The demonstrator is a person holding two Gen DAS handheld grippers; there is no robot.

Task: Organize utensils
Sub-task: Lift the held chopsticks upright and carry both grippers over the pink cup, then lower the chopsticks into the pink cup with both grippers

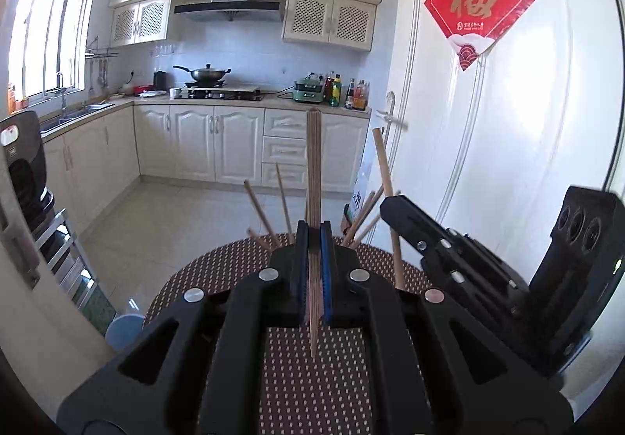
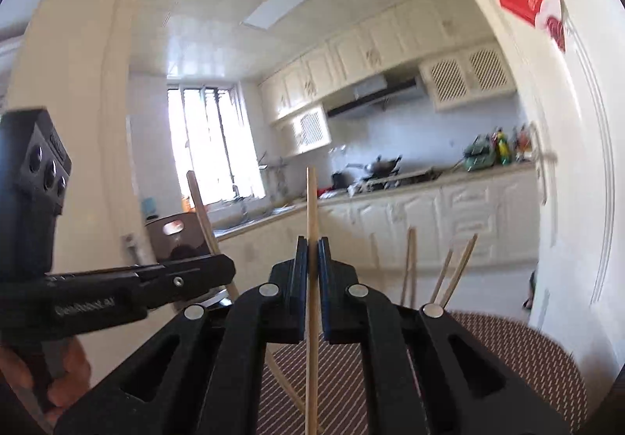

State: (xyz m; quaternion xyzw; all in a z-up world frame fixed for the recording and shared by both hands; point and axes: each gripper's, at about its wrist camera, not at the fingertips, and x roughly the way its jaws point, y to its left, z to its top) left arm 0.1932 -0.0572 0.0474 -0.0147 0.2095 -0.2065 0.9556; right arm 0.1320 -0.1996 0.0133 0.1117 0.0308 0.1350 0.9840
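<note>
My left gripper (image 1: 313, 239) is shut on a dark brown chopstick (image 1: 313, 169) that stands upright between the blue pads above the dotted table mat (image 1: 312, 376). To its right, the right gripper (image 1: 394, 208) holds a light wooden chopstick (image 1: 383, 165). In the right wrist view, my right gripper (image 2: 311, 251) is shut on that light chopstick (image 2: 311, 200), also upright. The left gripper (image 2: 218, 269) reaches in from the left with its stick (image 2: 200, 208). Several more chopsticks (image 1: 259, 210) (image 2: 457, 271) lean up behind the grippers, their lower ends hidden.
A round table with a brown woven mat (image 2: 508, 357) lies under both grippers. A white door (image 1: 488, 122) with a red paper decoration (image 1: 482, 1) stands close on the right. Kitchen cabinets (image 1: 203, 145) line the far wall. A hand (image 2: 66, 376) grips the left tool.
</note>
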